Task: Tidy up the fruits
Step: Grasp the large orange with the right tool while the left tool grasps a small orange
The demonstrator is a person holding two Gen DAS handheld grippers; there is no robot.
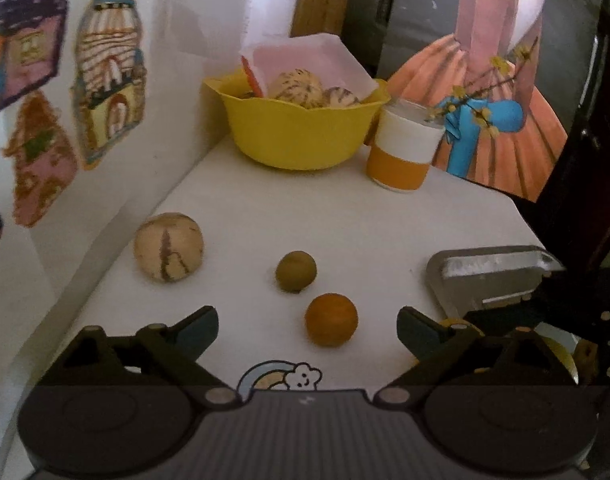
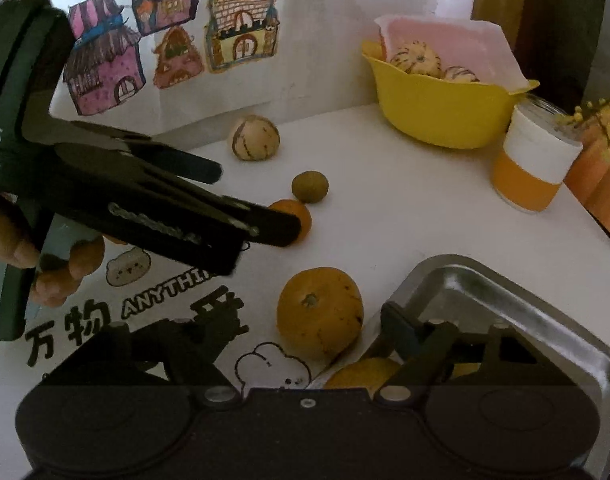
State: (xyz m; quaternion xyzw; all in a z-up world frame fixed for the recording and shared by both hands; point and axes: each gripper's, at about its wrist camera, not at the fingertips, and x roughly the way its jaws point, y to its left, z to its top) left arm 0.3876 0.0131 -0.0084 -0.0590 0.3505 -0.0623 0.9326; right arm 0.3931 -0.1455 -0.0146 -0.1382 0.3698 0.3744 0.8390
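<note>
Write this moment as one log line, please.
left tool: open, around small orange | right tool: open, over metal tray | yellow bowl: striped fruits

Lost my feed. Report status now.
Left gripper open, small orange between fingers. Right gripper open, empty, by metal tray. Nothing blocking.

Both views are dimly and softly lit, with colours muted and grain seen throughout. Faint, diffuse shadows are cast beneath the small round orange fruit [image 1: 331,319] on the white tabletop [image 1: 345,220]. A dull glare is caught along the rim of the shiny metal tray [image 2: 505,280]. Strong fisheye bending and black vignetting are seen at the corners, and the wall drawings are blurred.
</note>
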